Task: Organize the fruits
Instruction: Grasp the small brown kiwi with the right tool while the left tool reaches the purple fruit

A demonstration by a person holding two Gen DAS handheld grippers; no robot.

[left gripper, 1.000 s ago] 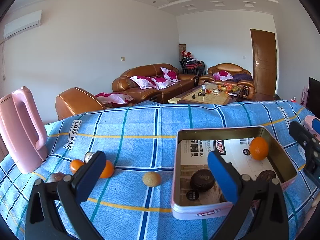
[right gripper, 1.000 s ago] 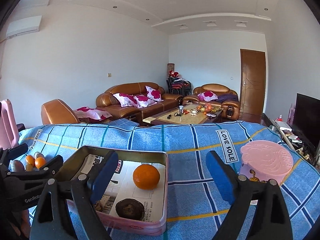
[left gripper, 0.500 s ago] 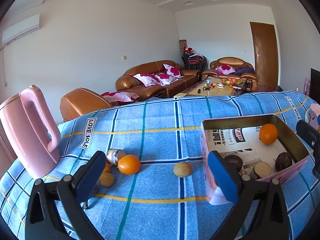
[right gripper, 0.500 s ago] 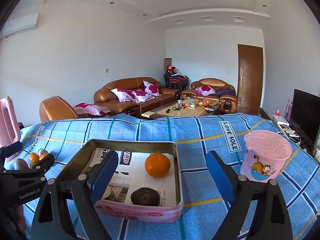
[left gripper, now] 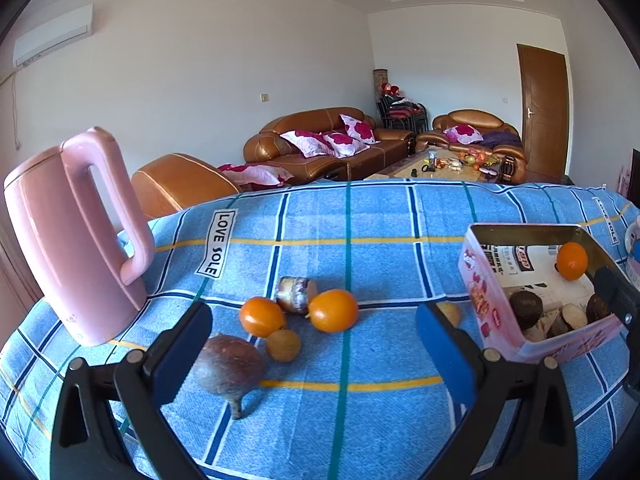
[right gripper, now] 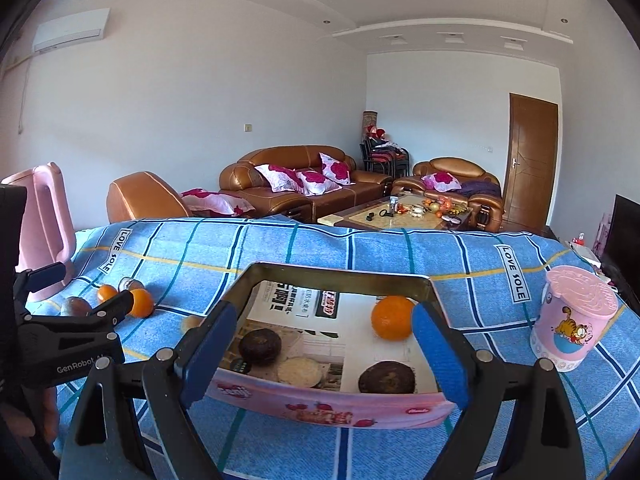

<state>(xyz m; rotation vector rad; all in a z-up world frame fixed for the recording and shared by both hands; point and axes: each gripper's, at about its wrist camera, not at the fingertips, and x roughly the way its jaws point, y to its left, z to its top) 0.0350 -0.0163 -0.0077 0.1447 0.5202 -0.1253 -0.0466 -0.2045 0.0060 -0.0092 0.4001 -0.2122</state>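
Observation:
My left gripper (left gripper: 314, 354) is open and empty, just short of a cluster of loose fruit on the blue cloth: two oranges (left gripper: 262, 316) (left gripper: 333, 311), a small tan fruit (left gripper: 283, 345), a dark purple-brown fruit (left gripper: 230, 368) by the left finger, and a shiny wrapped piece (left gripper: 295, 294). Another tan fruit (left gripper: 450, 313) lies by the pink tin (left gripper: 486, 312). My right gripper (right gripper: 320, 354) is open and empty in front of the tin (right gripper: 332, 404), which holds an orange (right gripper: 392, 317), dark round fruits (right gripper: 260, 346) and a pale slice (right gripper: 299, 372).
A pink kettle (left gripper: 76, 236) stands at the table's left. A pink lidded cup (right gripper: 570, 322) stands right of the tin. The left gripper shows in the right wrist view (right gripper: 116, 308). Sofas and a coffee table lie beyond the table's far edge.
My left gripper has swung left, away from the tin, bringing the loose fruit cluster between its fingers. My right gripper has shifted so the tin sits centred in front of it.

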